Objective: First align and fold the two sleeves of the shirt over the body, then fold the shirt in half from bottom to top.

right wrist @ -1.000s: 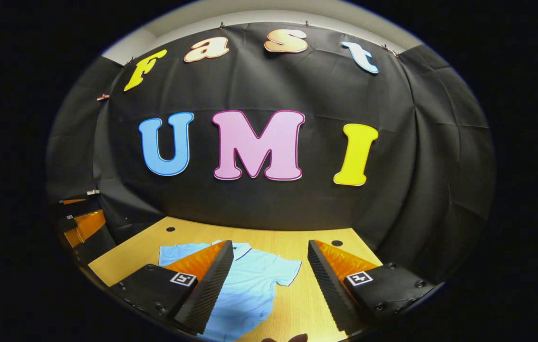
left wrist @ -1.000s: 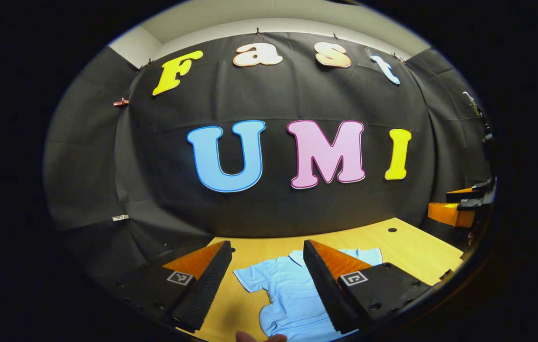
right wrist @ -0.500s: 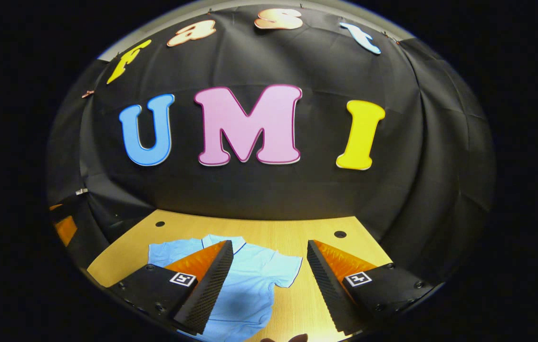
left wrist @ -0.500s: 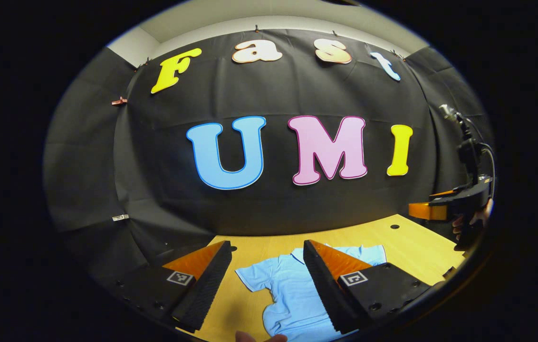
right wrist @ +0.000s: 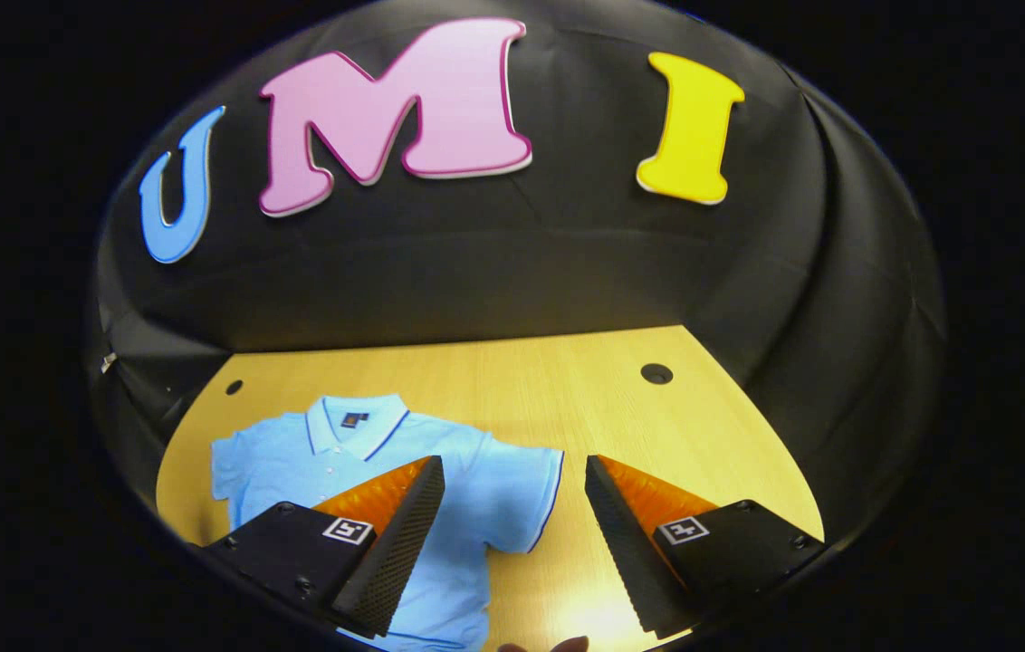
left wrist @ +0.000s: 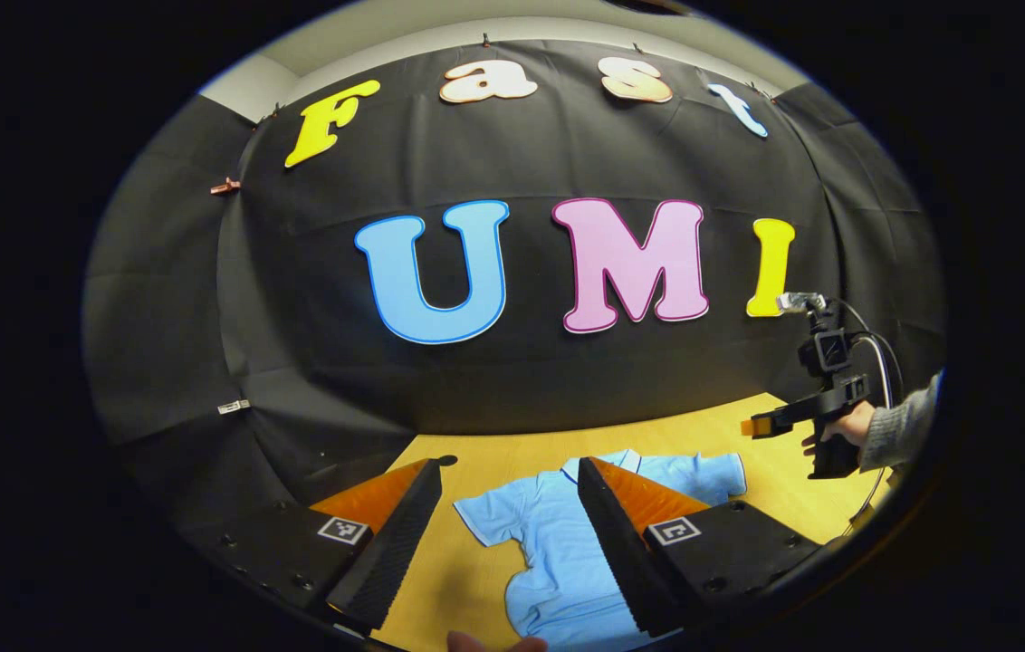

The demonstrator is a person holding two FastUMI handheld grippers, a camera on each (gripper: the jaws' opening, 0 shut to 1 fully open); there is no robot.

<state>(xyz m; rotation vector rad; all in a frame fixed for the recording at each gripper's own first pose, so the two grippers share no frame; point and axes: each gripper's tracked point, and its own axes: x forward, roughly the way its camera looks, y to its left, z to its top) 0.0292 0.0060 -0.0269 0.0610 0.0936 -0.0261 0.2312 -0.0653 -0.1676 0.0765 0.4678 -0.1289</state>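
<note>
A light blue polo shirt [right wrist: 386, 462] lies flat on the wooden table [right wrist: 567, 398], collar toward the back wall and both short sleeves spread out. My right gripper [right wrist: 514, 507] hangs open above the shirt's right sleeve [right wrist: 522, 489], with nothing between its fingers. In the left gripper view the same shirt [left wrist: 558, 543] lies below my left gripper [left wrist: 508, 516], which is open over the left sleeve and chest and holds nothing. Farther off in that view, the right gripper [left wrist: 761, 426] is held by a hand in a grey sleeve [left wrist: 897, 430] over the table's right side.
The table has small round holes [right wrist: 656, 372] near its back corners. Black cloth walls close in the back and both sides. Bare wood stretches right of the shirt and between the collar and the back wall.
The right gripper has moved forward and tipped down over the table, so the whole shirt now lies under it. The left gripper has barely shifted. Both stay open.
</note>
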